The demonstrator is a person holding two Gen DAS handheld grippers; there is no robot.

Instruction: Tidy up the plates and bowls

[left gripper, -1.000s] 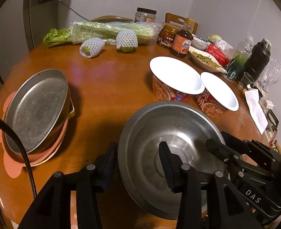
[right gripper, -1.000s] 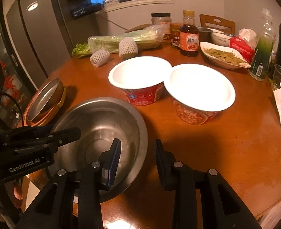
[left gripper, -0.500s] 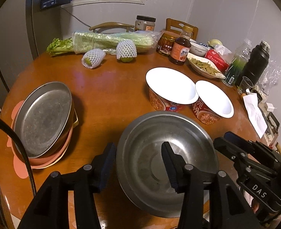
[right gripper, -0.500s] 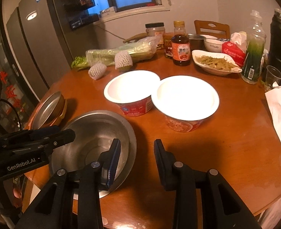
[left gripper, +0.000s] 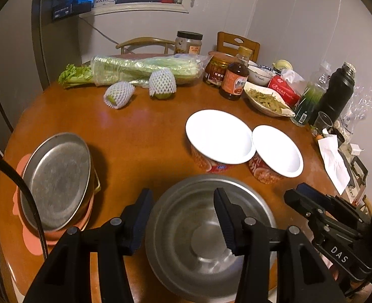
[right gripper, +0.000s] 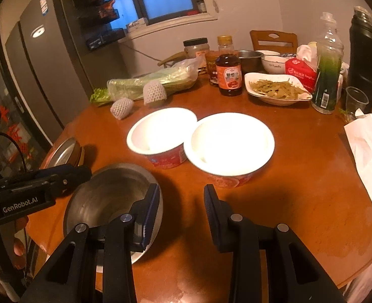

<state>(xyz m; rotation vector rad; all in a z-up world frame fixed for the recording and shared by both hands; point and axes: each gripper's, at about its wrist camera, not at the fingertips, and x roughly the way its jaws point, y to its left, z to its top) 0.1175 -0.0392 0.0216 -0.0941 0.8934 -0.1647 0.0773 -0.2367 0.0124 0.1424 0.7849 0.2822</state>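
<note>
Both hand-held tools hang over the near edge of the round brown wooden table (left gripper: 140,136), each with its jaws apart and nothing between the pads. The left gripper (left gripper: 183,221) straddles the near-left rim of the wide stainless-steel bowl (left gripper: 206,240) without pressing on it: one finger sits outside the wall, the other over the hollow. Its jaws have just been opening a little, with only that rim between them. The right gripper (right gripper: 182,209) is spread more narrowly and is empty, one finger above the steel bowl's right rim, the other over bare wood.

The steel bowl rests on the table at the near edge. Beyond it the two white-lined, red-printed paper bowls (right gripper: 232,142) stand side by side, rims touching or nearly so. To the left, the round metal plate (left gripper: 57,179) lies tilted on a stack that sits on a pink mat (left gripper: 32,240).

To my eye the steel bowl has been set down and let go, so this is the gap between one placement and the next pick. The next move probably calls for reaching forward to one paper bowl, widening the jaws over its rim and closing gently, since thin paper walls crush easily.
</note>
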